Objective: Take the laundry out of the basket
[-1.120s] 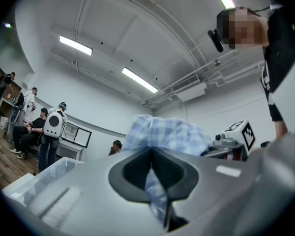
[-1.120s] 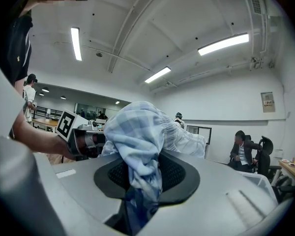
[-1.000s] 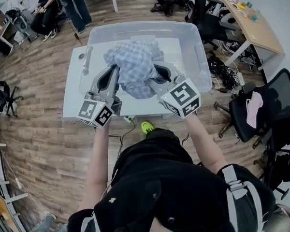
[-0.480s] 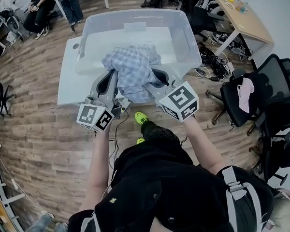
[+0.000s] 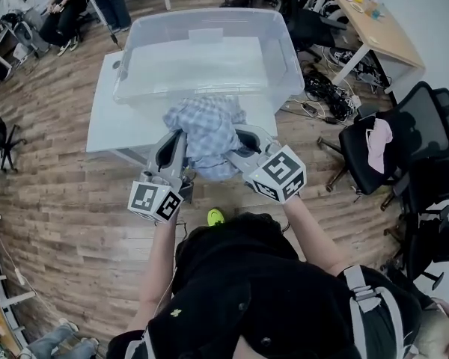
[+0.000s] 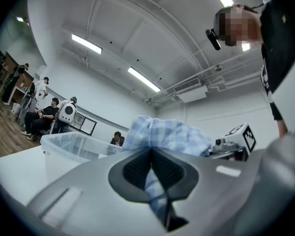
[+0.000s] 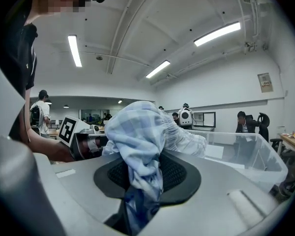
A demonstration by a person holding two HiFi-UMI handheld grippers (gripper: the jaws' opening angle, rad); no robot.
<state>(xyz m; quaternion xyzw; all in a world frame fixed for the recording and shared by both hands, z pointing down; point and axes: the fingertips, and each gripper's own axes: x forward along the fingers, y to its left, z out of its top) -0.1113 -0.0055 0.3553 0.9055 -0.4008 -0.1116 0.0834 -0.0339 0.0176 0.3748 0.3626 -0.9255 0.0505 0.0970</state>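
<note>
Both left claw (image 5: 179, 136) and right claw (image 5: 240, 135) clamp plaid cloth (image 5: 206, 124) outside clear basket (image 5: 202, 60).

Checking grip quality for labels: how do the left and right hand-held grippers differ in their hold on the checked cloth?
The left hand-held gripper pinches only a thin fold of the checked cloth; the right hand-held gripper clamps a thick bunch. The left holds the cloth's left side, the right its right side. Both are shut on it, in front of the clear bin.
</note>
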